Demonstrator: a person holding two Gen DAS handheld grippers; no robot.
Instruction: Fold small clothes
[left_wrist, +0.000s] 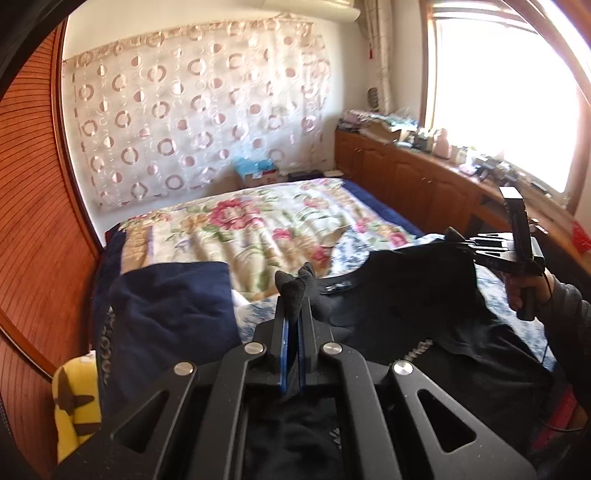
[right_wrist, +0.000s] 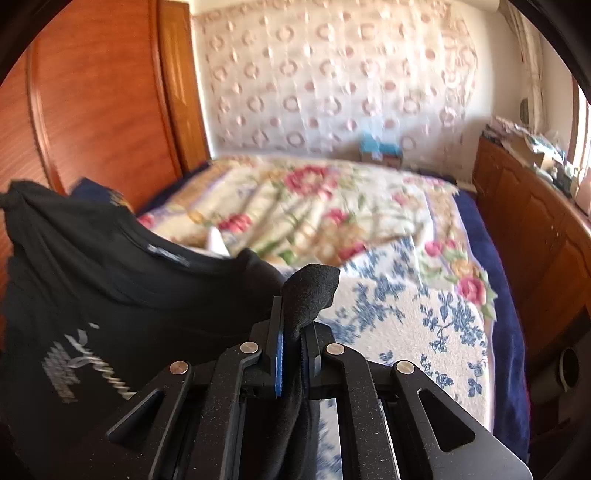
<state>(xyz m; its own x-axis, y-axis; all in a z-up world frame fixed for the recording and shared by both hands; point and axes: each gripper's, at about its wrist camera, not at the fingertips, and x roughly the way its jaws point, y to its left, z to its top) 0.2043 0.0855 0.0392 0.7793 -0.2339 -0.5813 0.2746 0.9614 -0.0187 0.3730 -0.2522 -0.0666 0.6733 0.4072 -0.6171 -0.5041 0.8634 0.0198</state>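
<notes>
Right wrist view motion-blurred; print on black shirt (right_wrist: 85, 365) unreadable. Shirt's lower part hidden behind left gripper (left_wrist: 293, 314). Clutter beside window (left_wrist: 502, 110) overexposed, unidentifiable.

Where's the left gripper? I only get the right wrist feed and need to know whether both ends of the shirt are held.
Observer: The left gripper is shut on a bunch of the black T-shirt, close to the collar label.
Operator: Is anything lying to its left?
Observer: A yellow item with brown marks lies there, beside a navy cloth.
Operator: How does my right gripper look from that side?
Observer: The right gripper pinches the shirt's far end, and the fabric spans between the two grippers.
</notes>
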